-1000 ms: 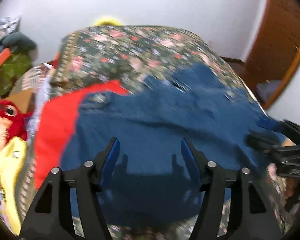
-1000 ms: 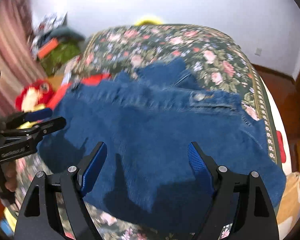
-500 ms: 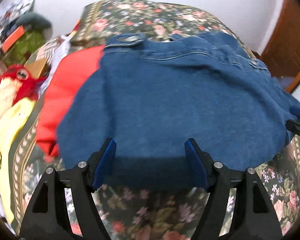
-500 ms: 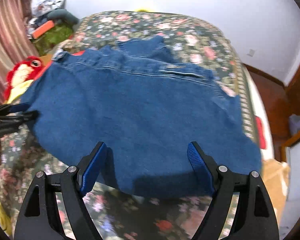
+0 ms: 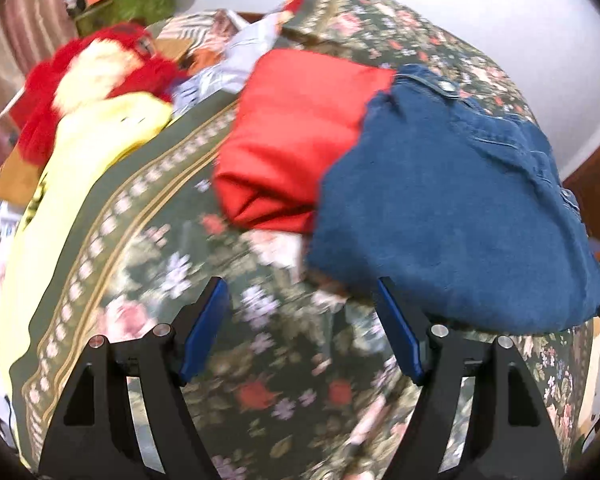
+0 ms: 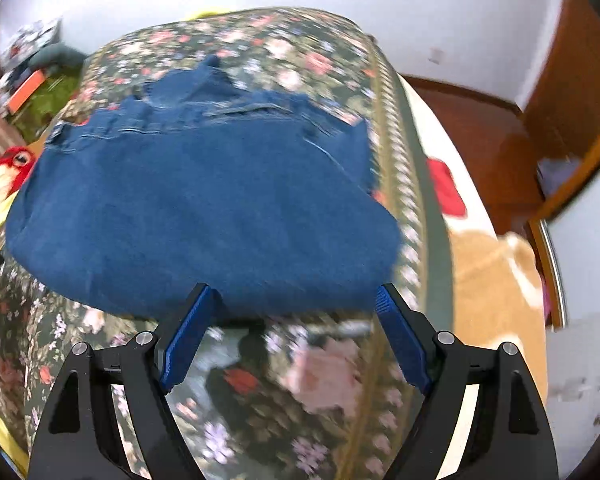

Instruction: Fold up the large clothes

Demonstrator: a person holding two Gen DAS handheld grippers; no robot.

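A folded blue denim garment [image 6: 196, 208] lies on the floral bedspread [image 6: 284, 384]; in the left wrist view it [image 5: 452, 216] fills the right side. My left gripper [image 5: 302, 292] is open and empty, over bare bedspread [image 5: 220, 320] to the left of the denim's near edge. My right gripper [image 6: 296, 294] is open and empty, its fingertips [image 6: 198, 300] just at the denim's near edge. A folded red garment [image 5: 296, 136] lies partly under the denim's left side.
A red and white plush toy [image 5: 96, 68] and a yellow cloth [image 5: 88, 148] lie off the bed's left edge. The right bed edge [image 6: 420, 200] drops to a wooden floor [image 6: 484, 128]. A tan item [image 6: 496, 280] lies at the right.
Both grippers have pulled back off the denim toward the near bed edge. The left one has swung left, so the red garment and plush toy now fill its view.
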